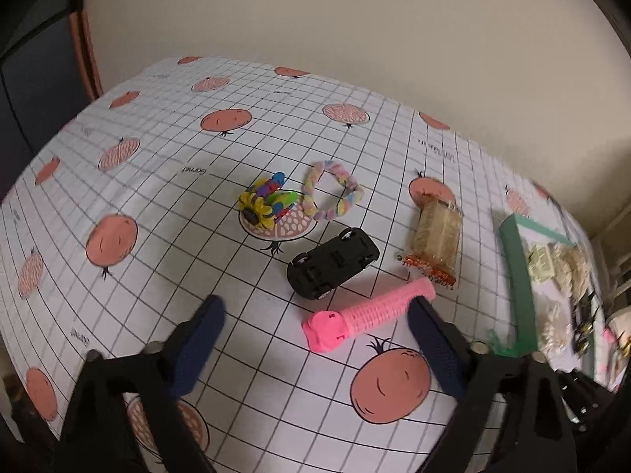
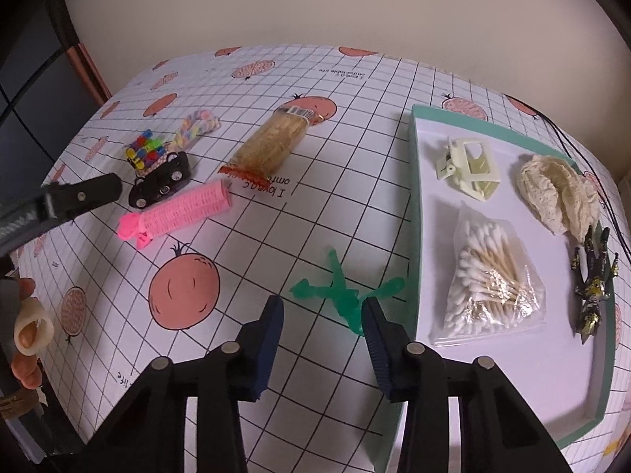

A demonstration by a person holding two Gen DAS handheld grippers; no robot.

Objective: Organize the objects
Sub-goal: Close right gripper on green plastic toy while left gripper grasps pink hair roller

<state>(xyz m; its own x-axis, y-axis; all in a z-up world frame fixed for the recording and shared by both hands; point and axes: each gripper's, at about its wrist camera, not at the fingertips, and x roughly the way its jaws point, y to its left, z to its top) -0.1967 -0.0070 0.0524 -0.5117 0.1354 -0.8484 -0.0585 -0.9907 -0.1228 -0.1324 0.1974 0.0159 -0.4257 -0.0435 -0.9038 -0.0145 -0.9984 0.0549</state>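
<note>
Gridded tablecloth (image 1: 165, 213) (fruit print), beige wall (image 1: 355, 19).

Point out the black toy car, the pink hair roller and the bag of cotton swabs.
black toy car (image 1: 333, 262): left wrist view, on its underside.
pink hair roller (image 1: 384, 306): left wrist view, on the ribbed barrel.
bag of cotton swabs (image 2: 489, 276): right wrist view, on the middle of the bag, inside the tray.
</note>
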